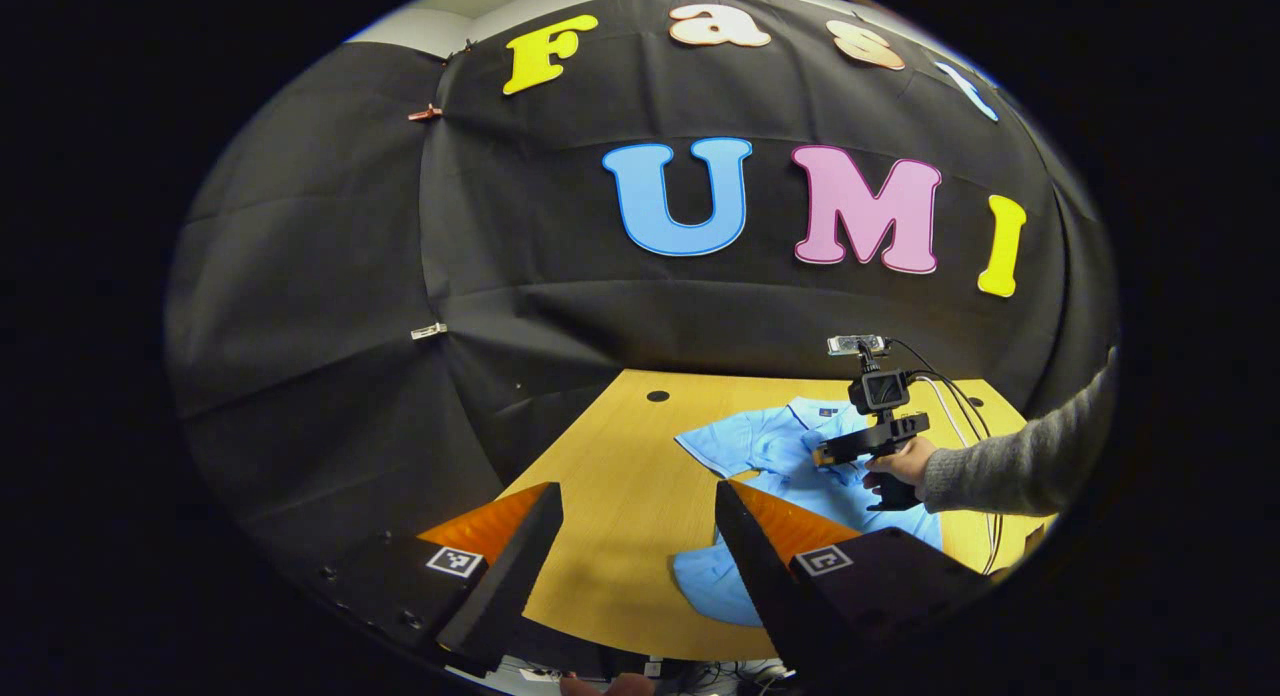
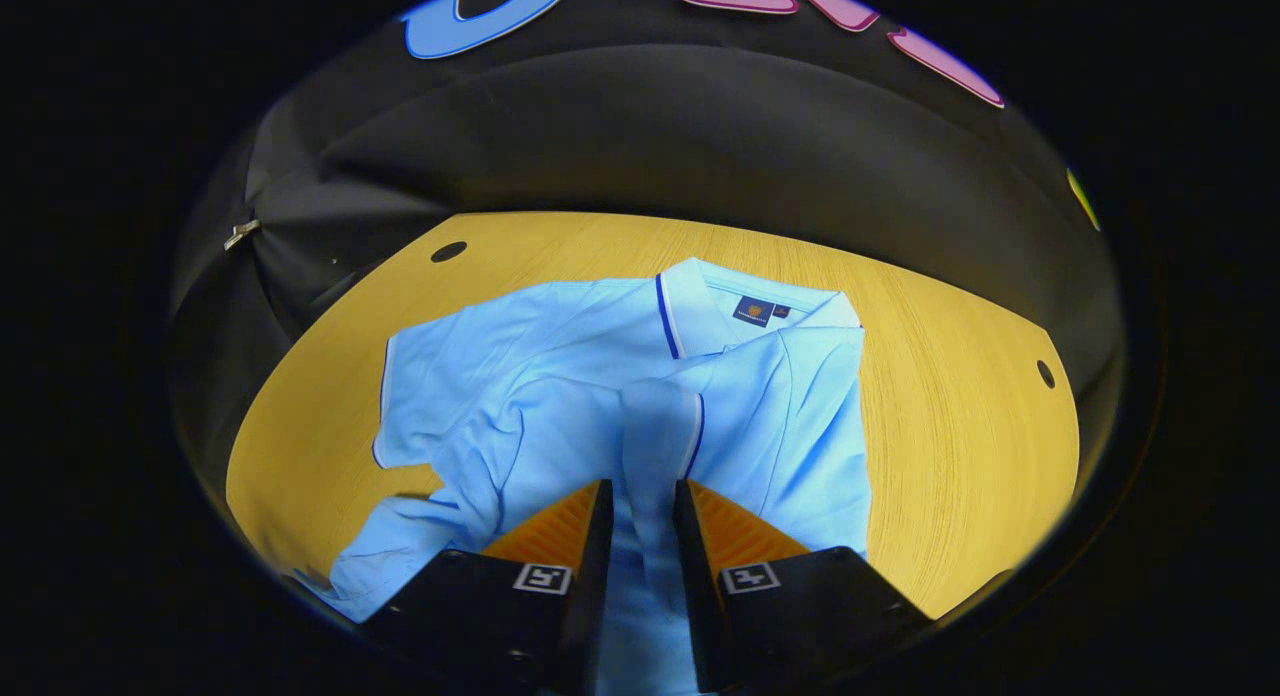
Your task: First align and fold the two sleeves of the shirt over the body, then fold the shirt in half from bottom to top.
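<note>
Light-blue knit polo shirt (image 2: 560, 376) lies collar-away on the wooden table (image 2: 960, 396), as seen in the right gripper view. The right sleeve (image 2: 780, 416) is drawn across the body, its edge near the placket; the left sleeve (image 2: 440, 386) is spread outward, and the hem corner below it is rumpled. The right gripper (image 2: 640, 506) has its fingers nearly together, with a ridge of sleeve fabric rising between them; whether both fingers press on it cannot be told with certainty. In the left gripper view, the left gripper (image 1: 640, 516) is held above the table with its fingers wide apart and nothing between them, well apart from the shirt; the right gripper and the hand (image 1: 905, 466) holding it sit over the shirt farther off.

Risks, as judged: a thin pinch may slip, letting the sleeve fall back unaligned. Lifting may drag the body layer underneath, deepening the wrinkles. The bunched lower left corner, if left unflattened, would skew the later bottom-to-top fold.
</note>
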### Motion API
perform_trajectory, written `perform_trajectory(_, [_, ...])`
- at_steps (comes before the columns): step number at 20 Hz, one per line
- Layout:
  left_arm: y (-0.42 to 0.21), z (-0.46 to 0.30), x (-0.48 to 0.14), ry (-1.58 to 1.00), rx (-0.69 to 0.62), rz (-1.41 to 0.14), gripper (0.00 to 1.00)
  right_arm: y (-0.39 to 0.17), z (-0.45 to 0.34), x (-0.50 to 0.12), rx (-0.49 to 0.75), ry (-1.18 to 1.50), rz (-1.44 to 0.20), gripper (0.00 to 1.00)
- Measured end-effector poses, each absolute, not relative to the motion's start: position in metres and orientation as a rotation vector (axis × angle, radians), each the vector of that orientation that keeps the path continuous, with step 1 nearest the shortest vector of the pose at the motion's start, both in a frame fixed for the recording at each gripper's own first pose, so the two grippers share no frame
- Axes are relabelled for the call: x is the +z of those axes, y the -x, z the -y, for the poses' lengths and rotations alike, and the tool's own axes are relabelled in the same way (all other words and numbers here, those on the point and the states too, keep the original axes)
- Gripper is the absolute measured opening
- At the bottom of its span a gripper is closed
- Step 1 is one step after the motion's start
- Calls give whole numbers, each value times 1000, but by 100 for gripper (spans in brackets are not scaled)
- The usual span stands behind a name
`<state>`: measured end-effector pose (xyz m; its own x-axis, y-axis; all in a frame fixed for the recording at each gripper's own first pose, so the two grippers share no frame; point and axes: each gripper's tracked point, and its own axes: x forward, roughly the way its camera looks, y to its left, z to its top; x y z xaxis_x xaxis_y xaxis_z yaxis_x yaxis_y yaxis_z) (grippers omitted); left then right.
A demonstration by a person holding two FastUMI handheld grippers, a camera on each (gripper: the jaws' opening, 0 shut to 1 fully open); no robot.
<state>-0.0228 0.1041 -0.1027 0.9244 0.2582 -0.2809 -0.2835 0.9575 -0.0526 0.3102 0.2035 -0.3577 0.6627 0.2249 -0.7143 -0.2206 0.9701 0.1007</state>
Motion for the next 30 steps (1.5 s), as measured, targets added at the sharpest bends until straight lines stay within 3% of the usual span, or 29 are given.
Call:
perform_trajectory(1, [24,-104,-104,93,279,-277,98,-310,-206,-356,256,-15,-806,45])
perform_trajectory(3, [22,-104,-104,94,280,-281,98,-310,-211,-353,266,-23,-796,67])
perform_trajectory(6, [17,-105,-106,92,278,-284,98,-311,-216,-344,279,-35,-766,76])
perform_trajectory(7, [15,-104,-106,91,275,-282,98,-312,-217,-339,281,-44,-746,88])
perform_trajectory(9, [10,-101,-103,85,263,-279,98,-313,-213,-320,276,-67,-685,99])
perform_trajectory(14, [-33,-87,-105,87,205,-271,97,-299,-188,-228,280,-133,-455,99])
perform_trajectory(19, [-126,-66,-119,90,137,-287,98,-250,-145,-145,303,-162,-294,99])
perform_trajectory(26, [-274,-47,-194,138,76,-479,98,-172,-80,-111,259,-210,-284,98])
perform_trajectory(30, [-320,-59,-243,199,147,-610,98,-141,-53,-111,226,-271,-318,97])
